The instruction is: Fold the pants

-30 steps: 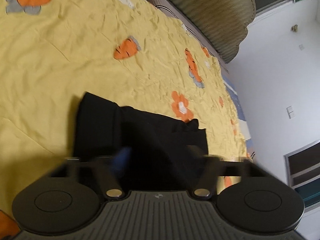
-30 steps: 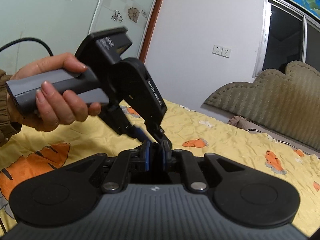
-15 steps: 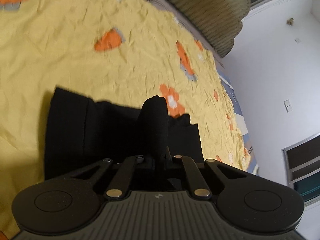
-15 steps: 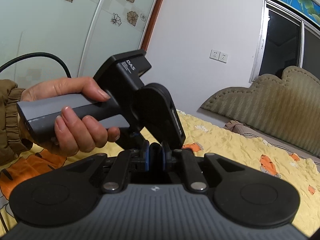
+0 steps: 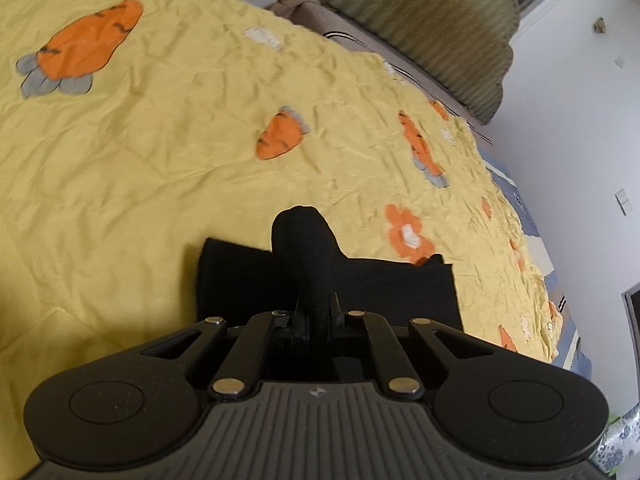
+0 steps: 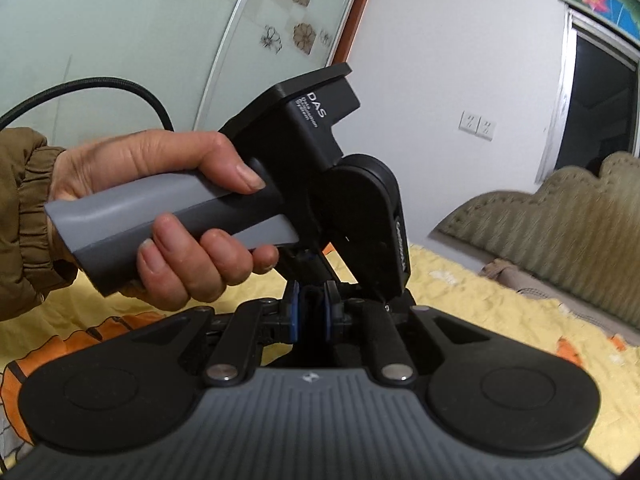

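Note:
The black pants (image 5: 376, 284) lie folded on the yellow bedspread (image 5: 160, 140), just beyond my left gripper. My left gripper (image 5: 316, 312) is shut on a bunched fold of the pants, which sticks up between the fingers. In the right wrist view, my right gripper (image 6: 312, 312) has its blue pads close together with dark cloth between them. The left gripper's body (image 6: 320, 184), held in a hand, fills the space right in front of it and hides what lies below.
The bedspread has orange carrot and flower prints. A grey-green padded headboard (image 5: 400, 20) and a pillow edge run along the far side. White walls and a window (image 6: 600, 108) stand beyond. A black cable (image 6: 100, 88) trails behind the hand.
My left gripper closed on the pants and lifted a fold; its view now tilts further over the bed. In the right wrist view the left gripper rose and tipped upward.

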### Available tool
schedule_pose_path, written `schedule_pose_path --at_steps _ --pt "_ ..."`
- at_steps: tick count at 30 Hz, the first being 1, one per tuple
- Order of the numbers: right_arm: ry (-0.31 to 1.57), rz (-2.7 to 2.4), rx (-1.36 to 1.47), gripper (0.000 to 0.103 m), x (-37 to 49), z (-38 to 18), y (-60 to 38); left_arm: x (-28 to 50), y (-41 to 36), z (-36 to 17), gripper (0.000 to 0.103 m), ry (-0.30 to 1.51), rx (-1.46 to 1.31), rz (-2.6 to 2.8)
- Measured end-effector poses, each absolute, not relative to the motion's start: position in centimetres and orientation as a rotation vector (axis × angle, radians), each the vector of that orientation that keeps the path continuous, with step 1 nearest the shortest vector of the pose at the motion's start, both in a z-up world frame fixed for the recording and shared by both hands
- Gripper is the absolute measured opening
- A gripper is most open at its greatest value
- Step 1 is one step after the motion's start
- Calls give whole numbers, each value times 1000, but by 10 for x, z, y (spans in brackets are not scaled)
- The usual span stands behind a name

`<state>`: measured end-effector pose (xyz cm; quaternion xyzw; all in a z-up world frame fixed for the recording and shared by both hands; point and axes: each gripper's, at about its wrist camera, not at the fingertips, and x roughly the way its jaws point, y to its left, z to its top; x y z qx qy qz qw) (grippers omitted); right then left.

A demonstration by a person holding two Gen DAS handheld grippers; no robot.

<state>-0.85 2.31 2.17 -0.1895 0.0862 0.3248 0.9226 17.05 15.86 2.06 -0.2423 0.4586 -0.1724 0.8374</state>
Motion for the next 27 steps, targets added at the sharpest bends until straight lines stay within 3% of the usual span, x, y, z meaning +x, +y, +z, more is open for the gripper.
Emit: schedule_pose_path --at_steps 9,10,11,13,20,27 --pt "237 702 -392 13 2 2 37 170 163 2 10 980 -484 -324" --pt "268 718 -401 15 5 -1 40 169 166 3 12 981 -496 -322" --pt "298 731 -401 24 7 -5 41 167 172 4 14 973 -515 -311" --pt "314 741 -386 27 3 -6 36 162 184 10 15 941 -523 -262" --pt "254 638 -252 24 -5 19 -28 154 193 41 15 822 -367 -26" --pt "362 645 -276 23 32 5 -15 158 130 45 16 815 -282 -237"
